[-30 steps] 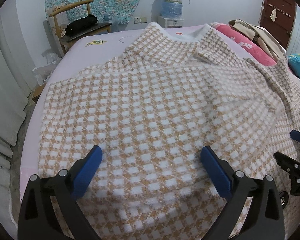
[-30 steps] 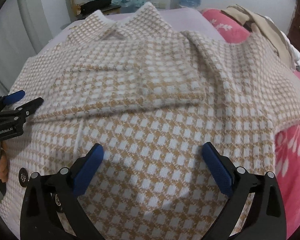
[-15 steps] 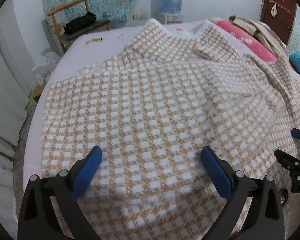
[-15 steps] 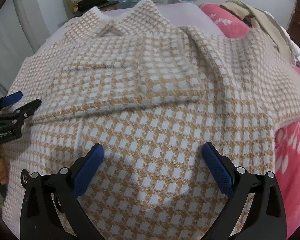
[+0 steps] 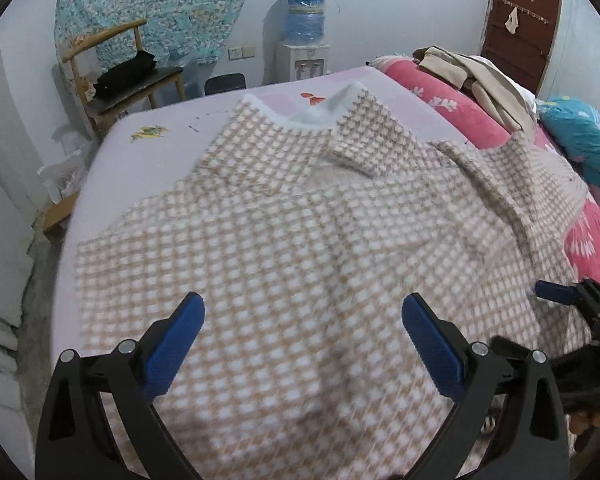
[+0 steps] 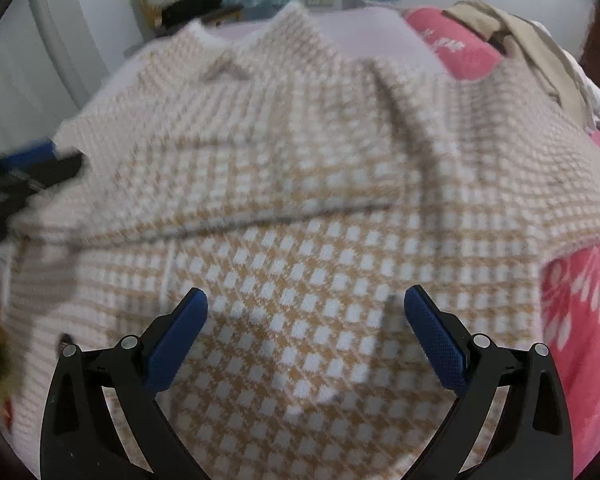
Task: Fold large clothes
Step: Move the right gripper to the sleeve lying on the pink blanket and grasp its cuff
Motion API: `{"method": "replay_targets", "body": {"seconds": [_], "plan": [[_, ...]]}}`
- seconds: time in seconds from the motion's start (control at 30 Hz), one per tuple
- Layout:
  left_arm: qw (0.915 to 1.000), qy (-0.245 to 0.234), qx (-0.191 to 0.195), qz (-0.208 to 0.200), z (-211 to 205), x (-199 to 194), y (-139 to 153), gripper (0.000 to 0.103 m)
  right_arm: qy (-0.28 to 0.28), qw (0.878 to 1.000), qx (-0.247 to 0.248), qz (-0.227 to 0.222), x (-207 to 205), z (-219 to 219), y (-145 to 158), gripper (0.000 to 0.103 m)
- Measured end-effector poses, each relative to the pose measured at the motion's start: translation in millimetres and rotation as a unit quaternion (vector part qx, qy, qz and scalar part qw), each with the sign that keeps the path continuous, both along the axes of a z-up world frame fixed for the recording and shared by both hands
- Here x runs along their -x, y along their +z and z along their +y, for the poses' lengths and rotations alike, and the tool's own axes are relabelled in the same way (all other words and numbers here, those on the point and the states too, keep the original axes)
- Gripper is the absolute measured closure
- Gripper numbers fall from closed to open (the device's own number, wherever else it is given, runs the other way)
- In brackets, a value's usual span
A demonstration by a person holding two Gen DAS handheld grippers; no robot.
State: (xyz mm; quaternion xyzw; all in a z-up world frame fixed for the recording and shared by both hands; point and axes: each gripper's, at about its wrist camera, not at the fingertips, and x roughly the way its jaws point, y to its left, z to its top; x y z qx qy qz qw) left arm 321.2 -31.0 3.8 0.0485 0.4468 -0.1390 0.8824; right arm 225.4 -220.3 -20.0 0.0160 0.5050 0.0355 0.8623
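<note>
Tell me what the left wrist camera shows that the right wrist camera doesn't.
Only the left wrist view shows the brown door, the blue pillow and the orange print on the bed sheet. Only the right wrist view shows the pink blanket close beside the garment's edge. Both show the checked garment spread out, the wooden chair, the water bottle, and open jaws above the fabric.

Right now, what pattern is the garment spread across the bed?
The garment is a tan-and-white check, clearest near the bottom of the right wrist view.
</note>
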Motion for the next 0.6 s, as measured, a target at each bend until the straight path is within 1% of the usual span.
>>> {"method": "replay_targets", "body": {"seconds": [0.13, 0.17, 0.2, 0.23, 0.3, 0.33, 0.4, 0.47, 0.53, 0.57, 0.6], "plan": [[0.9995, 0.008, -0.005, 0.03, -5, -12, -26, 0.006, -0.022, 0.999, -0.02, -0.039, 12, -35, 27, 0.008], [0.9991, 0.012, -0.007, 0.04, -5, -15, -34, 0.006, -0.033, 0.998, -0.028, -0.047, 15, -51, 34, 0.008], [0.9988, 0.016, 0.0, 0.046, -4, -16, -39, 0.006, -0.044, 0.997, -0.033, -0.05, 16, -65, 38, 0.008], [0.9991, 0.019, 0.01, 0.037, -1, -15, -40, 0.006, -0.057, 0.996, -0.037, -0.051, 16, -80, 41, 0.008], [0.9994, 0.018, 0.011, 0.026, -1, -11, -41, 0.006, -0.101, 0.993, -0.04, -0.046, 15, -121, 46, 0.01], [0.9996, 0.017, 0.01, 0.02, -1, -8, -42, 0.006, -0.117, 0.991, -0.041, -0.044, 14, -135, 48, 0.011], [0.9997, 0.018, 0.016, 0.005, 0, -3, -43, 0.006, -0.159, 0.985, -0.052, -0.043, 12, -178, 54, 0.012], [0.9995, 0.02, 0.021, -0.008, 2, 2, -45, 0.006, -0.194, 0.978, -0.056, -0.048, 8, -212, 59, 0.012], [0.9995, 0.02, 0.023, -0.009, 3, 2, -44, 0.006, -0.223, 0.972, -0.051, -0.052, 3, -242, 63, 0.014], [0.9995, 0.019, 0.023, -0.007, 3, 4, -46, 0.006, -0.242, 0.967, -0.053, -0.054, 1, -264, 64, 0.015], [0.9995, 0.019, 0.023, -0.008, 2, 5, -46, 0.005, -0.252, 0.964, -0.055, -0.056, -1, -275, 63, 0.017]]}}
